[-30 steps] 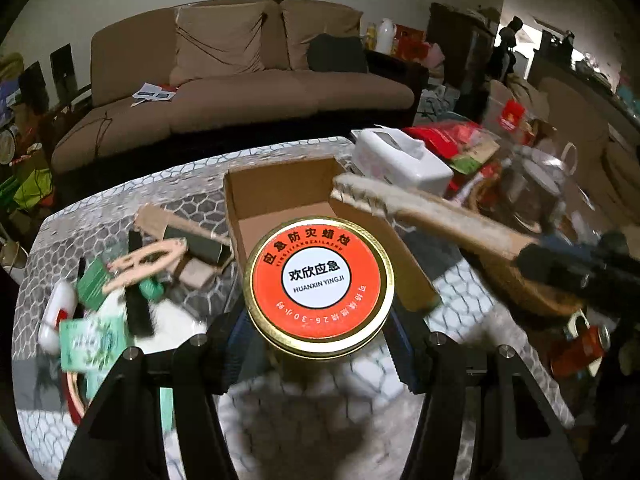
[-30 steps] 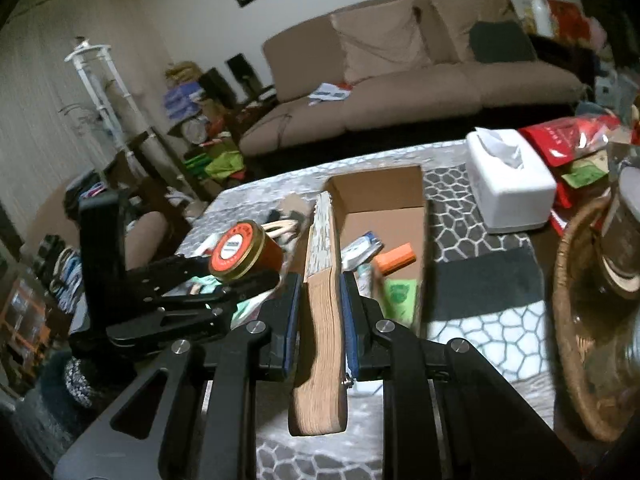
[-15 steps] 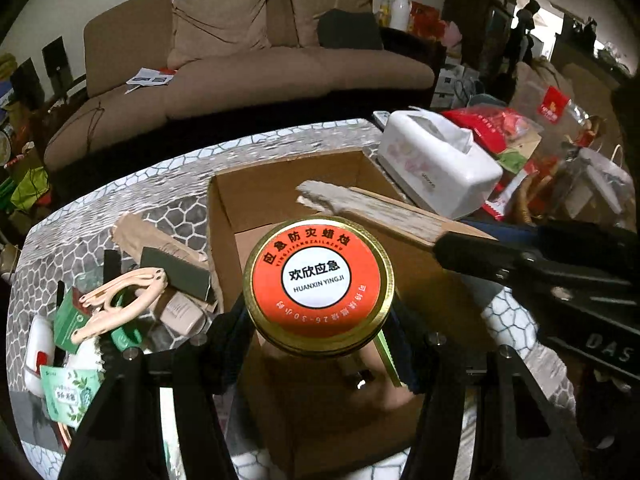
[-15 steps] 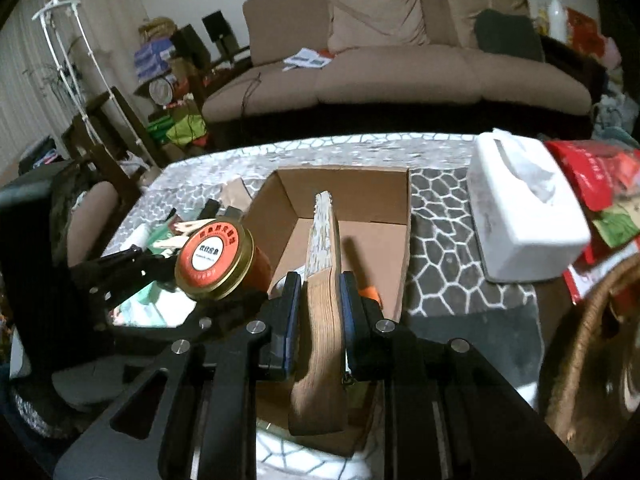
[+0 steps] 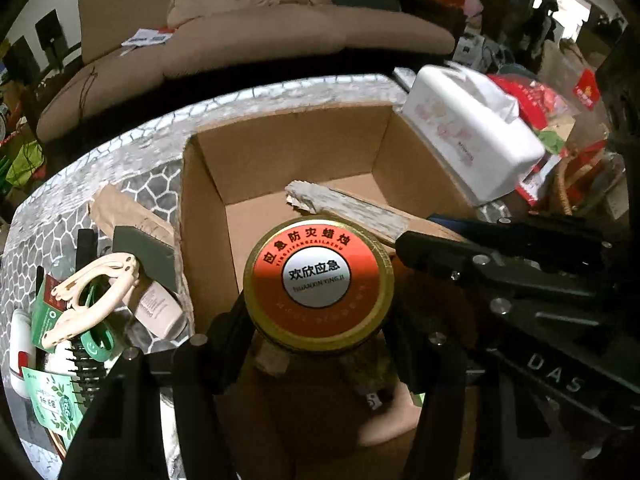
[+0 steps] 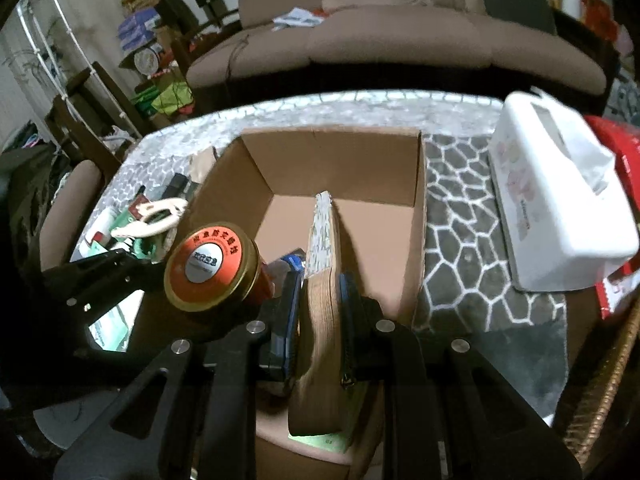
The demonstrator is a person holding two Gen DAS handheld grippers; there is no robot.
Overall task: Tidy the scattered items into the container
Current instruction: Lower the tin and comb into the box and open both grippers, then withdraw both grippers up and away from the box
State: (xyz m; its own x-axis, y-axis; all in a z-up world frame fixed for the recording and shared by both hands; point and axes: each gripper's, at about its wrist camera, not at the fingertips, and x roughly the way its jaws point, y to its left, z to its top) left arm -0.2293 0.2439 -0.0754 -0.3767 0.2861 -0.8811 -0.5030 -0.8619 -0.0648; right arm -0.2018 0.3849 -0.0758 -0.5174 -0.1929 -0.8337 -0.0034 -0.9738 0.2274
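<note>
Cardboard box (image 6: 418, 184) waits below: left gripper (image 5: 320, 320) clamps the orange-lidded tin (image 5: 319, 283), right gripper (image 6: 320, 312) pinches the wooden brush (image 6: 322, 280), ready for dropping.

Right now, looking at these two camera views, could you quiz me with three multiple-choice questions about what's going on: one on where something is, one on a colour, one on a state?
1. Where is the white tissue box?
A. Inside the cardboard box
B. On the table, right of the cardboard box
C. On the sofa

2. What colour is the tin lid's main face?
A. Blue
B. Green
C. Orange-red

3. What is the right gripper doing?
A. Clamping a wooden brush
B. Open, holding nothing
C. Holding a cup

Answers: B, it stands on the patterned cloth beside the box; C, orange-red within a gold rim; A, both fingers press the brush's sides.
</note>
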